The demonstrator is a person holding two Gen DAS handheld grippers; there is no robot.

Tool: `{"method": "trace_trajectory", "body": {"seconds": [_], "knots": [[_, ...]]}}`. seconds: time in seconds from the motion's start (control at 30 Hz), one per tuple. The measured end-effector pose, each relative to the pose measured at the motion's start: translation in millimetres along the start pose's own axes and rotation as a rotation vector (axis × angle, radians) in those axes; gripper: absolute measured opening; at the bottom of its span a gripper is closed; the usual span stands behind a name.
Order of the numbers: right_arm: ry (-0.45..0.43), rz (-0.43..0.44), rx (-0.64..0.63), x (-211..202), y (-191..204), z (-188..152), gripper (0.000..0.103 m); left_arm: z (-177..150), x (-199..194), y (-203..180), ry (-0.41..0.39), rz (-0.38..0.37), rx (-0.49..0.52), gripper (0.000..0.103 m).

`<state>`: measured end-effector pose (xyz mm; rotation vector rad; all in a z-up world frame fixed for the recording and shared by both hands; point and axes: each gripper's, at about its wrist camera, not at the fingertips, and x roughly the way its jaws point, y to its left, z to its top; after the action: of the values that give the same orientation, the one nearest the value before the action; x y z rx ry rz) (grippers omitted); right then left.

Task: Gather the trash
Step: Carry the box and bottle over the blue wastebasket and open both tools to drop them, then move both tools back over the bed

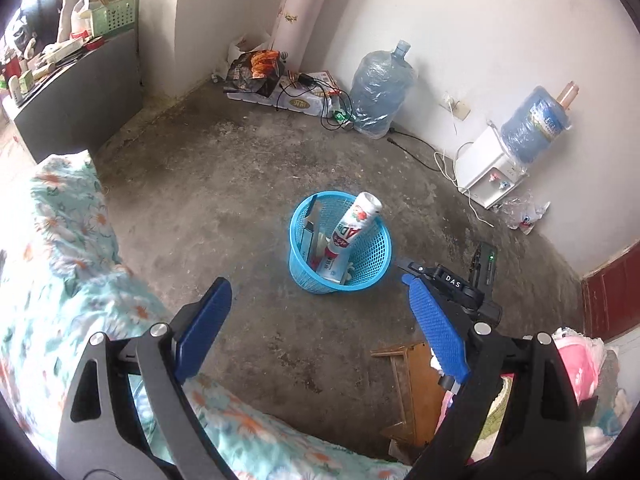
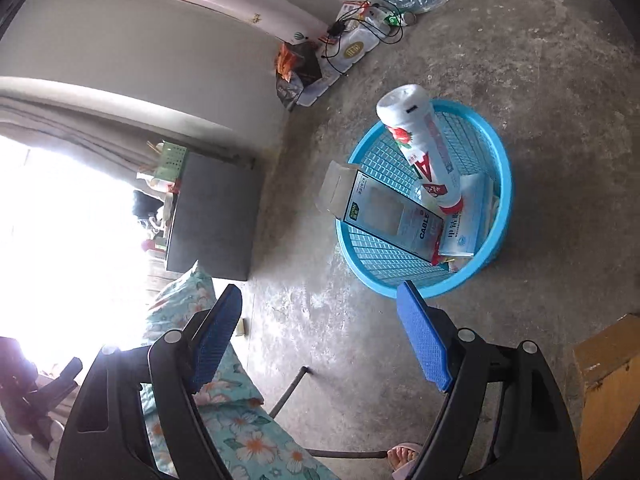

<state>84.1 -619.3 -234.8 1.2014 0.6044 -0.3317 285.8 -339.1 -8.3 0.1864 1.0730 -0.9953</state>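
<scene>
A blue mesh trash basket (image 1: pixel 374 254) stands on the concrete floor; it also shows in the right wrist view (image 2: pixel 498 148). In it stand a white bottle with a red strawberry label (image 1: pixel 354 222) (image 2: pixel 420 140), a cable box (image 2: pixel 394 216) and a white packet (image 2: pixel 466 222). My left gripper (image 1: pixel 316 286) is open and empty, above the floor in front of the basket. My right gripper (image 2: pixel 320 294) is open and empty, just short of the basket's near rim; it shows at the basket's right in the left wrist view (image 1: pixel 444 278).
A bed with a floral sheet (image 1: pixel 68 240) (image 2: pixel 240 420) lies at the left. A grey cabinet (image 1: pixel 80 96) stands behind it. Water jugs (image 1: pixel 380 88), a dispenser (image 1: pixel 492 172), cables and bags (image 1: pixel 256 68) line the wall. A wooden stool (image 1: pixel 412 392) and a cardboard box (image 2: pixel 608 384) lie near.
</scene>
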Motion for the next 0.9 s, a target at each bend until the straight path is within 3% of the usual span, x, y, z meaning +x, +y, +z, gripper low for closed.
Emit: {"method": "trace_trajectory", "body": {"seconds": [0.2, 0.5, 0.73, 0.9], "knots": [[-0.083, -0.049, -0.114, -54.5, 22.9, -21.5, 0.077, -49.7, -88.8, 23.2, -0.107, 0.016, -0.044, 0.086], [-0.160, -0.026, -0.201, -107.1, 62.2, -41.5, 0.077, -142.0, -211.3, 49.3, -0.282, 0.104, -0.125, 0.086], [-0.110, 0.084, -0.343, -129.0, 121.1, -80.0, 0.077, -221.9, -290.7, 81.1, -0.407, 0.210, -0.272, 0.086], [0.019, 0.177, -0.465, -125.5, 176.3, -116.7, 0.077, -287.8, -326.4, 99.1, -0.457, 0.301, -0.390, 0.086]]}}
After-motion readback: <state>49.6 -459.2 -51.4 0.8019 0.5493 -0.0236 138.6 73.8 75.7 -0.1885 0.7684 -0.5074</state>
